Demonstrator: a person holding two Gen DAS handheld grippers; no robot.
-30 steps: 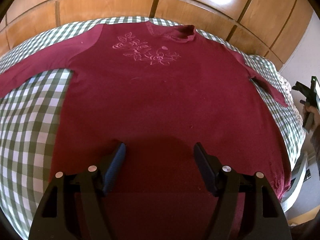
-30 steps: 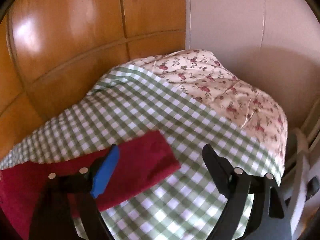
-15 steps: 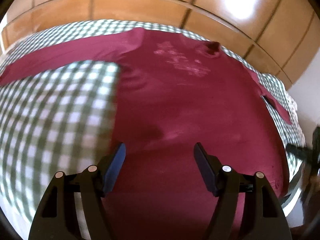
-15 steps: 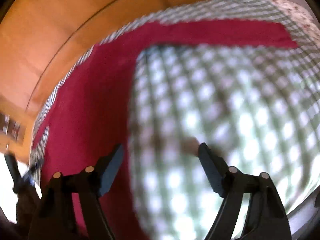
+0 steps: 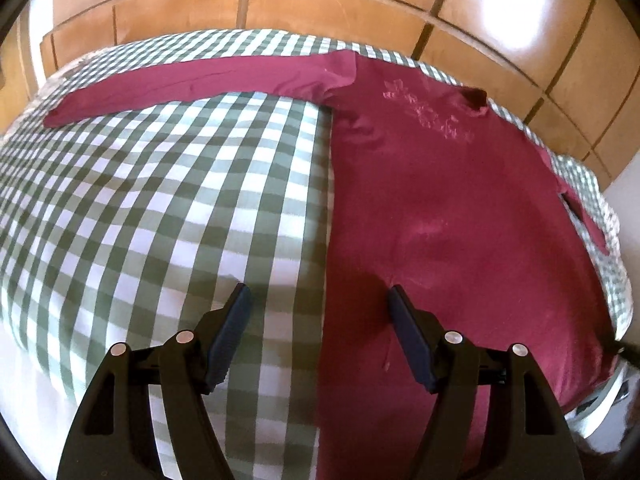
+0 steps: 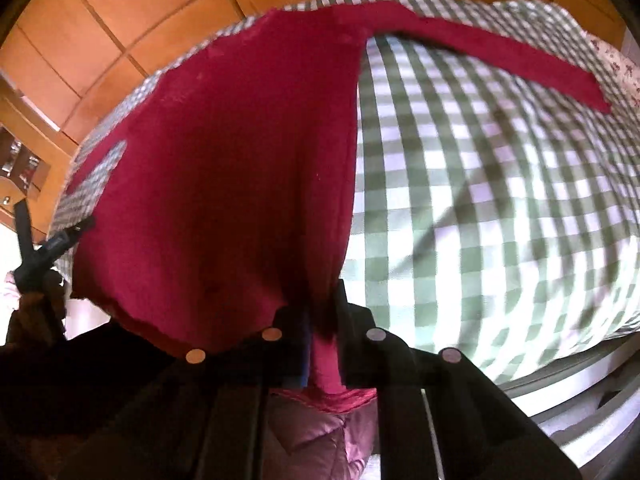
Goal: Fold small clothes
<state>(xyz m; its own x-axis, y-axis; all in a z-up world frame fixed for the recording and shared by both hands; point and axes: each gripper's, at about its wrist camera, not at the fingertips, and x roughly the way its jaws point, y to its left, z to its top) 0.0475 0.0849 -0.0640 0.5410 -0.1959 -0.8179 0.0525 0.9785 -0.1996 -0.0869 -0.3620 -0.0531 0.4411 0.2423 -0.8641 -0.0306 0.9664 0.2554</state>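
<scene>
A dark red long-sleeved shirt (image 5: 460,216) lies spread on the checked bed cover (image 5: 160,200), hem at the near edge, collar toward the wooden headboard (image 5: 320,8). The right gripper (image 6: 322,332) is clamped on the hem's corner; the left gripper (image 5: 320,332) hovers with jaws apart, straddling the shirt's other side edge. If only one corner lifts, the hem could drag skewed and bunch the fold. Blur hides how deep the right grip bites, and the far sleeve's cuff runs out of sight.
</scene>
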